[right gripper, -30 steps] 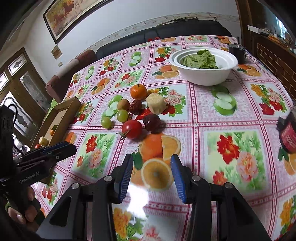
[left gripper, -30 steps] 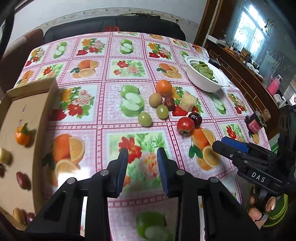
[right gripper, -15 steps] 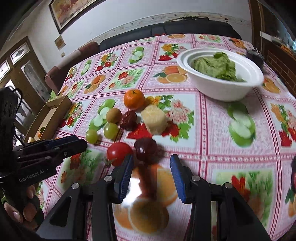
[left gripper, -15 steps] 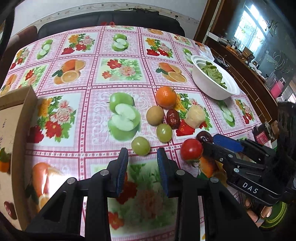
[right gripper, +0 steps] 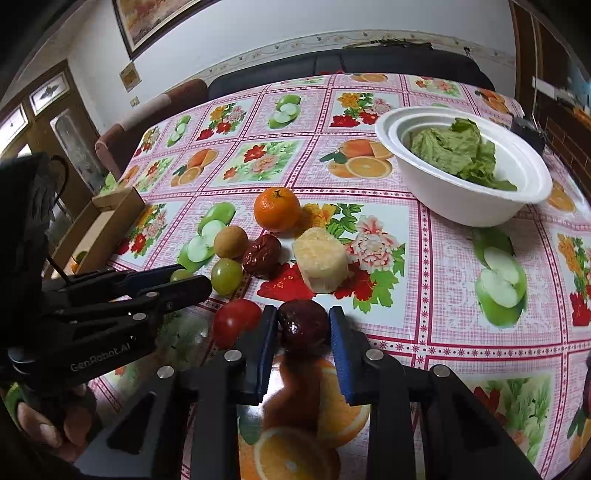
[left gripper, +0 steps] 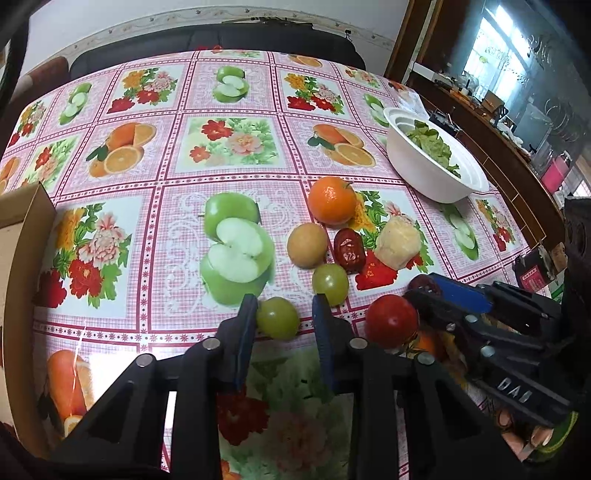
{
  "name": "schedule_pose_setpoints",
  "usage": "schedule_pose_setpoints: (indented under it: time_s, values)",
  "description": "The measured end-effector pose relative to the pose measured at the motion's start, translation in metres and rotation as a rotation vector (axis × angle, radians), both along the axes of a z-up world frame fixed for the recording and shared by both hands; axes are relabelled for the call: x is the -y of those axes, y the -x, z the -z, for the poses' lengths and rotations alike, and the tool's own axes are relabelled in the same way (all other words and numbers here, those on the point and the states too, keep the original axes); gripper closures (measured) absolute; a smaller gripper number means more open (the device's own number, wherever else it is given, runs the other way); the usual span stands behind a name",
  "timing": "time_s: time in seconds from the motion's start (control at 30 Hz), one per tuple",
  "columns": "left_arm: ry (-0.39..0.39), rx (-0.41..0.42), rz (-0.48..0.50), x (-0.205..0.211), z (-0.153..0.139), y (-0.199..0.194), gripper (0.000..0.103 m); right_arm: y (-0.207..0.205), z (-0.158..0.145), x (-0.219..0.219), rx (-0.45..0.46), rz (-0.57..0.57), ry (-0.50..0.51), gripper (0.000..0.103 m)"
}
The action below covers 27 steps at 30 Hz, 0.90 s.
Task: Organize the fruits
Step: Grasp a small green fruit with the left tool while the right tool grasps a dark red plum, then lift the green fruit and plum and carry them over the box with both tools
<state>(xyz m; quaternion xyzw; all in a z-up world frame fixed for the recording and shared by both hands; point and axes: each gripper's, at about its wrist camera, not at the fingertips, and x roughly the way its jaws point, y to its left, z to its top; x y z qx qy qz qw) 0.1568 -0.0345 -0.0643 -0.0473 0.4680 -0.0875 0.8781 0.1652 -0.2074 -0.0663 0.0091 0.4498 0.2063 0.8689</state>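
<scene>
Table (left gripper: 229, 177) under a glossy pink-checked oilcloth printed with apples, oranges and flowers. Strong glare patch on the near edge. Dark sofa (left gripper: 207, 40) behind the far side; white wall with a patterned border strip. Framed picture (right gripper: 155, 18) high on the wall, glazed wooden door (right gripper: 48, 122) at the left of the right wrist view. Wooden counter with clutter and a bright window at the right of the left wrist view.

Count of loose fruit on the cloth, one cluster near the table's centre:
- green grapes, two: near grape (left gripper: 277, 318), far grape (left gripper: 330, 283)
- one mandarin (left gripper: 331, 200)
- one brown round fruit (left gripper: 307, 245)
- one wrinkled red date (left gripper: 348, 251)
- one pale yellow peeled chunk (left gripper: 397, 242)
- one red tomato (left gripper: 391, 320)
- one dark red plum-like fruit (right gripper: 303, 325)

One white bowl (right gripper: 476, 206) holding green leaves, right of the cluster. One cardboard box (left gripper: 18, 236) at the table's left edge; contents barely visible.

Left gripper (left gripper: 283, 314): jaws closing, near grape between them, left pad touching it, right pad just clear.
Right gripper (right gripper: 303, 328): jaws closing around the dark fruit, left pad against it, a sliver of gap on the right. Tomato sits just left of it.
</scene>
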Motion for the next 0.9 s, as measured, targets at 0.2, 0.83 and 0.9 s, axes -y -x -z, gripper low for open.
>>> schedule_pose_setpoints:
  time_s: [0.2, 0.83, 0.9]
  values:
    - [0.022, 0.015, -0.007, -0.006, -0.012, 0.015, 0.082, 0.012, -0.013, 0.014, 0.004, 0.029, -0.062, 0.074]
    - [0.221, 0.028, 0.077, -0.011, 0.001, 0.006, 0.075, 0.056, -0.028, 0.023, 0.009, 0.055, -0.145, 0.074]
    - [0.464, 0.018, 0.090, -0.028, 0.009, 0.003, 0.074, 0.055, -0.026, 0.025, 0.001, 0.056, -0.153, 0.074]
